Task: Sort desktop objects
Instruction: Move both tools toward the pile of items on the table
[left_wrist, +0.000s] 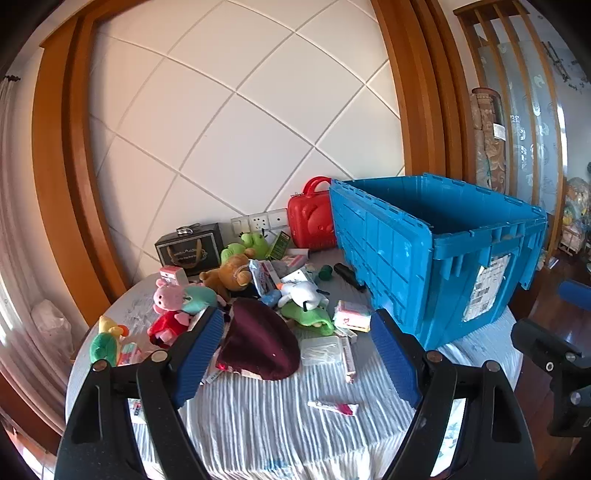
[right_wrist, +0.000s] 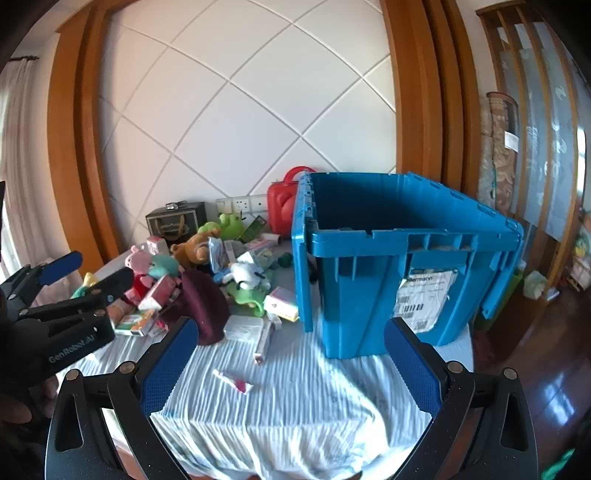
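Note:
A big blue crate (left_wrist: 439, 258) stands open on the table's right side; it also shows in the right wrist view (right_wrist: 399, 258). A heap of plush toys, small boxes and packets lies left of it. A maroon cap (left_wrist: 258, 339) lies at the heap's near edge, also seen in the right wrist view (right_wrist: 203, 306). My left gripper (left_wrist: 299, 354) is open and empty, hovering just over the cap. My right gripper (right_wrist: 291, 365) is open and empty above the cloth in front of the crate. A small pink-white packet (right_wrist: 234, 380) lies between its fingers' line of sight.
The round table carries a striped white cloth (left_wrist: 277, 417). A red case (left_wrist: 314, 221) and a dark gift bag (left_wrist: 192, 247) stand against the tiled wall. The left gripper body (right_wrist: 66, 314) shows at the right wrist view's left. Wooden floor lies to the right.

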